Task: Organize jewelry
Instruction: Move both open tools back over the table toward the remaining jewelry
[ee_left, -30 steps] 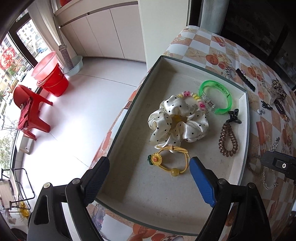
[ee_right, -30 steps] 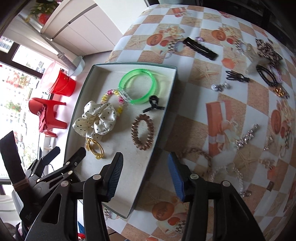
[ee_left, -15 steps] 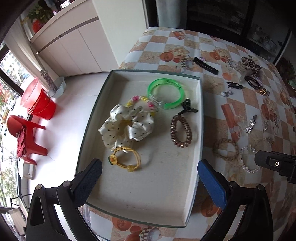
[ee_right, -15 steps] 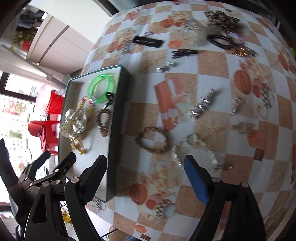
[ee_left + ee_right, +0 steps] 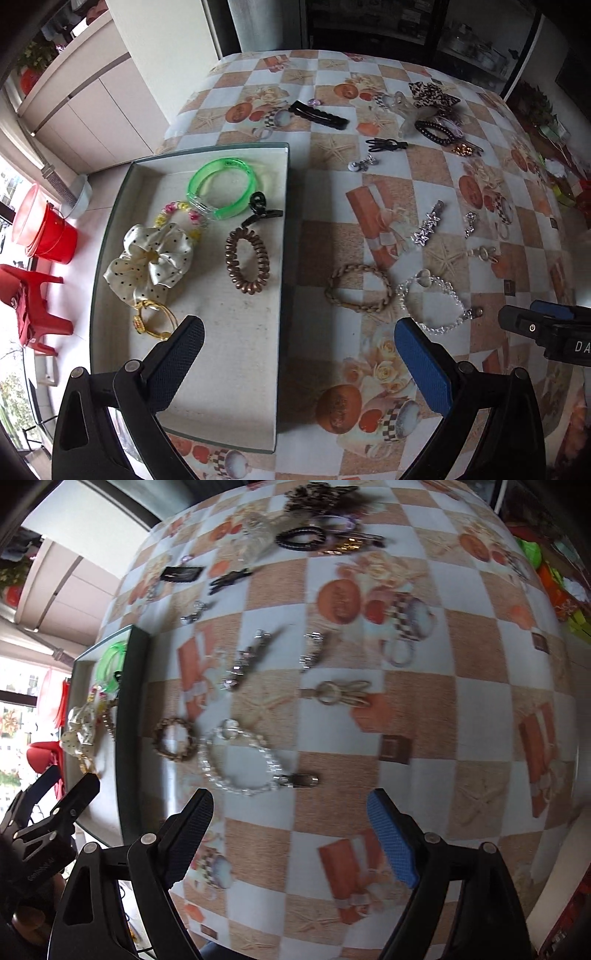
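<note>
A shallow grey tray (image 5: 281, 236) at the table's left holds a green bangle (image 5: 221, 188), a polka-dot scrunchie (image 5: 151, 262), a brown coil tie (image 5: 247, 262), a yellow flower tie (image 5: 153, 319) and a black claw clip (image 5: 260, 210). My left gripper (image 5: 295, 332) is open and empty, straddling the tray's right wall. On the cloth to the right lie a braided bracelet (image 5: 358, 290) and a clear bead bracelet (image 5: 430, 301). My right gripper (image 5: 290, 801) hangs open and empty just in front of the clear bead bracelet (image 5: 236, 760), with the braided bracelet (image 5: 175, 740) to its left.
Farther back on the checked cloth lie a rhinestone clip (image 5: 428, 227), a black barrette (image 5: 317, 114), a leopard bow (image 5: 432, 92) and several small clips. A red bucket (image 5: 48, 232) and red chair (image 5: 29, 306) stand on the floor beyond the table's left edge.
Both grippers have slid right, away from the tray's middle toward the loose pieces on the cloth. Both jaws have spread wider, the right one most.
</note>
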Action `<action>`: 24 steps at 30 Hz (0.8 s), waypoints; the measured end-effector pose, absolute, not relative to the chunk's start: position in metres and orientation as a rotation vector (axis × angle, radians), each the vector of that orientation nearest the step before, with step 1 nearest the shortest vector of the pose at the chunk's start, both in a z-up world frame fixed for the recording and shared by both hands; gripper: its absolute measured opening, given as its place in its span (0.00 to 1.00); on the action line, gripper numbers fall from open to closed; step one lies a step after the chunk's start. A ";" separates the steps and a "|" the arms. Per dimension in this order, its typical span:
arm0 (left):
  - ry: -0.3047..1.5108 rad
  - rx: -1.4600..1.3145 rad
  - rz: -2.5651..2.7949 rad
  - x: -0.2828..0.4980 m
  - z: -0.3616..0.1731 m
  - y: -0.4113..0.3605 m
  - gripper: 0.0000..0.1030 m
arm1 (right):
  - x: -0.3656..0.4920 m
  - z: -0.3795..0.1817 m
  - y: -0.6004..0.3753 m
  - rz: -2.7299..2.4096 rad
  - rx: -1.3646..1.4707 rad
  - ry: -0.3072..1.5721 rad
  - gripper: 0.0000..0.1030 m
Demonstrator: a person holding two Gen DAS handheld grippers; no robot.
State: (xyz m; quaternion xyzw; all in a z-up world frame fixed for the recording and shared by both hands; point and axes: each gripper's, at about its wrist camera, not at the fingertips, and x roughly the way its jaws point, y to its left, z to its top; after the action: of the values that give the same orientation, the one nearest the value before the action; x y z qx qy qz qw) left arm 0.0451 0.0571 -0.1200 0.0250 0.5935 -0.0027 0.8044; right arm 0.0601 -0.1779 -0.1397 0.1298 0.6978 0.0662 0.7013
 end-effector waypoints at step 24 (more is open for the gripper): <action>1.288 0.034 -0.108 0.102 -0.155 -0.009 0.82 | 0.120 -0.156 -0.199 0.125 0.319 1.478 0.70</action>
State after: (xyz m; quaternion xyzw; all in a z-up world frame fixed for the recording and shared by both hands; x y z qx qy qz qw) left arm 0.1017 -0.0087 -0.1553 0.0159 0.6002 -0.0503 0.7981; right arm 0.1195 -0.1991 -0.1561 0.1447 0.6702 0.0568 0.7257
